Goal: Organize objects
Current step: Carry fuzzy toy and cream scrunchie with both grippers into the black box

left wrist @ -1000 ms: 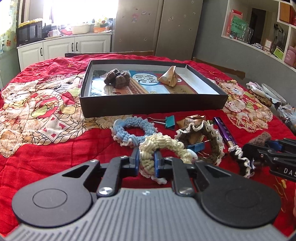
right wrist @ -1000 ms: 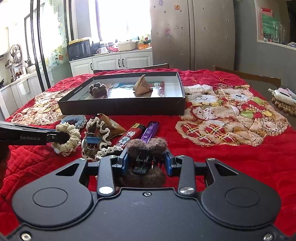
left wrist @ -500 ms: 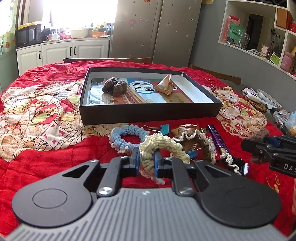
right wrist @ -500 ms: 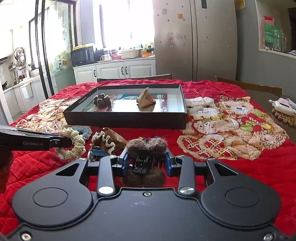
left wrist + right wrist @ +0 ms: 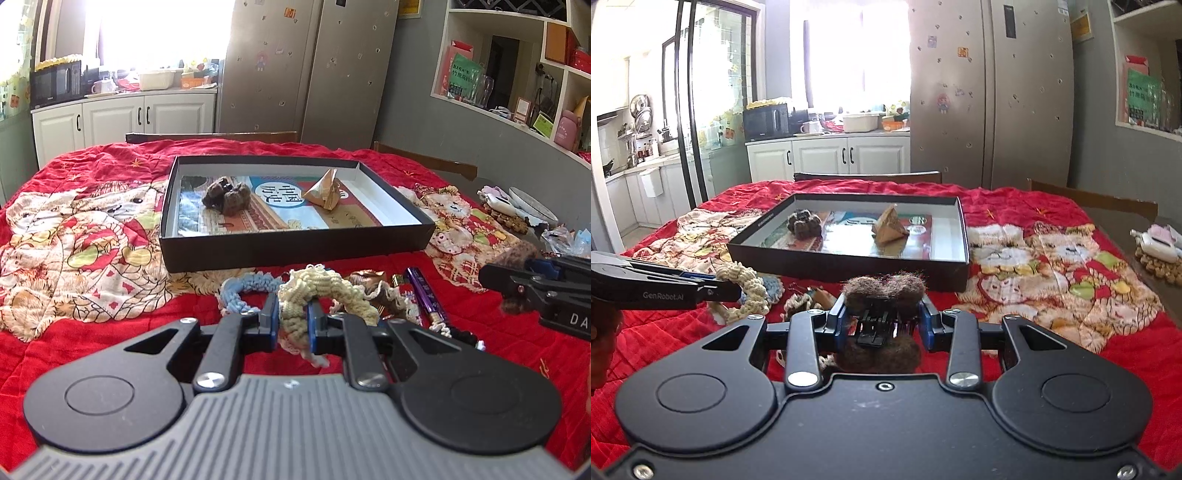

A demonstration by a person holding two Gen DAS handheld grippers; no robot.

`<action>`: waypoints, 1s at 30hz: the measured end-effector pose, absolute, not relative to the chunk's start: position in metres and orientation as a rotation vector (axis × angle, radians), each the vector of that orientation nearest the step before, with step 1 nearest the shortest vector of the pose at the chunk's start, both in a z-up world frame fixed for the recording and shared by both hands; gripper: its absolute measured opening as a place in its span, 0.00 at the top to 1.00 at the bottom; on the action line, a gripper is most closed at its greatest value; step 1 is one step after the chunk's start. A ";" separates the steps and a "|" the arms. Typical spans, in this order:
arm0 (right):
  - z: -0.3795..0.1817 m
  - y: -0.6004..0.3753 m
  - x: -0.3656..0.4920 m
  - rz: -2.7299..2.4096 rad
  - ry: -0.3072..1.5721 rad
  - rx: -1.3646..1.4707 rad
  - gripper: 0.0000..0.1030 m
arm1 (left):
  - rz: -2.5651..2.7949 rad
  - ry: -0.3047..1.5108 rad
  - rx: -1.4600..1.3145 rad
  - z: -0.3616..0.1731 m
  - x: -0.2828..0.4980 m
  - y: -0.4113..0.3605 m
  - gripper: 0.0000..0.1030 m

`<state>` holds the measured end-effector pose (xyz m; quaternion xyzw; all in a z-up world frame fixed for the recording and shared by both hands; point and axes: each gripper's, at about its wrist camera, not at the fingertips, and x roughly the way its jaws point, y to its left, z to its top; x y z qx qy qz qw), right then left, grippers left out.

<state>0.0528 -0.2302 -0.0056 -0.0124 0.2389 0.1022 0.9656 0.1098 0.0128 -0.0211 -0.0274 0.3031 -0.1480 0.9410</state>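
Note:
My left gripper (image 5: 291, 317) is shut on a cream crocheted scrunchie (image 5: 325, 290), which hangs just above the red cloth. The right gripper (image 5: 884, 314) is shut on a brown fuzzy claw clip (image 5: 886, 286), held off the table. In the left wrist view the right gripper (image 5: 517, 284) enters from the right edge with the clip. The right wrist view has the left gripper (image 5: 720, 291) and its scrunchie (image 5: 750, 286) at the left. Ahead lies a black shallow box (image 5: 295, 251) holding another brown fuzzy clip (image 5: 227, 195) and a tan pyramid packet (image 5: 325, 190).
On the cloth in front of the box lie a blue scrunchie (image 5: 243, 291), a brown lace-edged scrunchie (image 5: 388, 295) and a purple stick (image 5: 424, 291). Dishes and small items (image 5: 517, 210) crowd the table's right edge. Chair backs (image 5: 868, 176) stand beyond the far side.
The right gripper has risen with the fuzzy clip, so the loose items below it have dropped out of its view. The left gripper keeps the cream scrunchie in about the same place.

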 end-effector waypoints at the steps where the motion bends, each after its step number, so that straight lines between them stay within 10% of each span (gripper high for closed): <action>1: -0.003 -0.229 0.053 0.208 0.478 -0.032 0.66 | -0.302 0.616 -0.056 -0.020 0.110 0.013 0.82; 30: 0.026 -0.215 0.153 0.232 0.422 -0.072 0.66 | -0.221 0.547 -0.028 0.014 0.185 0.007 0.82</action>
